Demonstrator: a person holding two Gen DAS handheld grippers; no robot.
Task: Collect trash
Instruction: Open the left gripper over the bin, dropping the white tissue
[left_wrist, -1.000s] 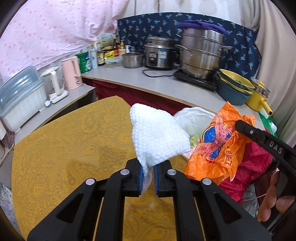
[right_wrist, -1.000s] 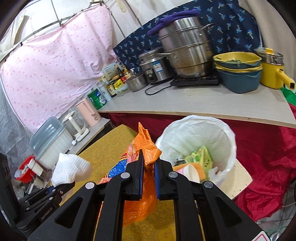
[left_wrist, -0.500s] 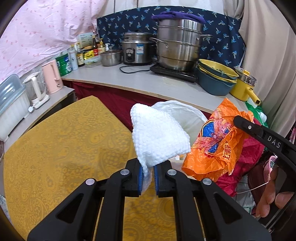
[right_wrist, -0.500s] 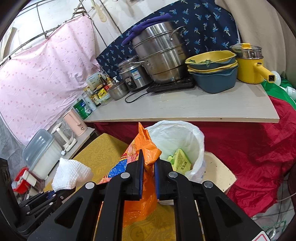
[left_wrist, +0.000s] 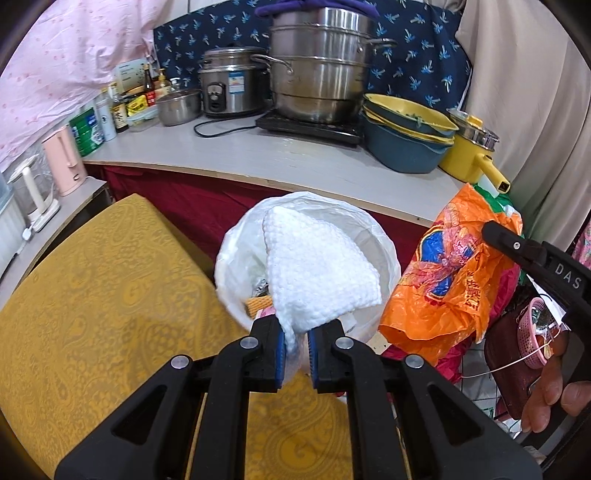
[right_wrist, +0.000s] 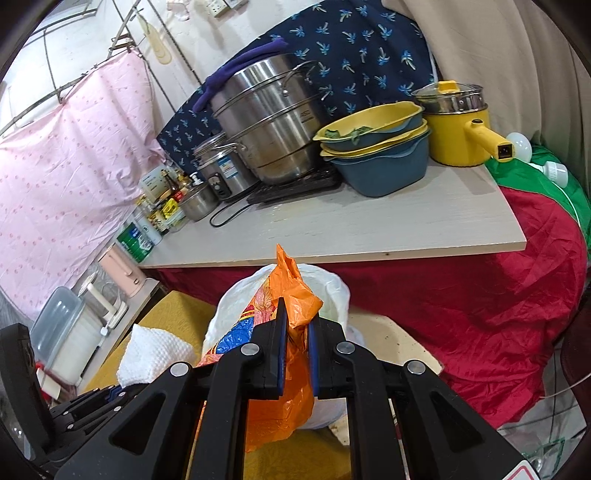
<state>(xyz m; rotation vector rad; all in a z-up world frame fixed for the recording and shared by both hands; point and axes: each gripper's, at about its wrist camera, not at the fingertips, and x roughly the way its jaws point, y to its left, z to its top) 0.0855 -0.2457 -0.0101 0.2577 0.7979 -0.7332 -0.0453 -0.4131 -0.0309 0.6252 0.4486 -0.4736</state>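
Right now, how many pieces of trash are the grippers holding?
2: a white paper towel in the left gripper over the bin, and an orange plastic bag in the right gripper beside it.

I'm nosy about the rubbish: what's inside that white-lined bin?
In the bin, a yellow-orange wrapper and something dark show. The white paper towel held in front covers the rest.

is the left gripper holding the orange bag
No, the left gripper pinches a white paper towel; the orange bag is in the right gripper.
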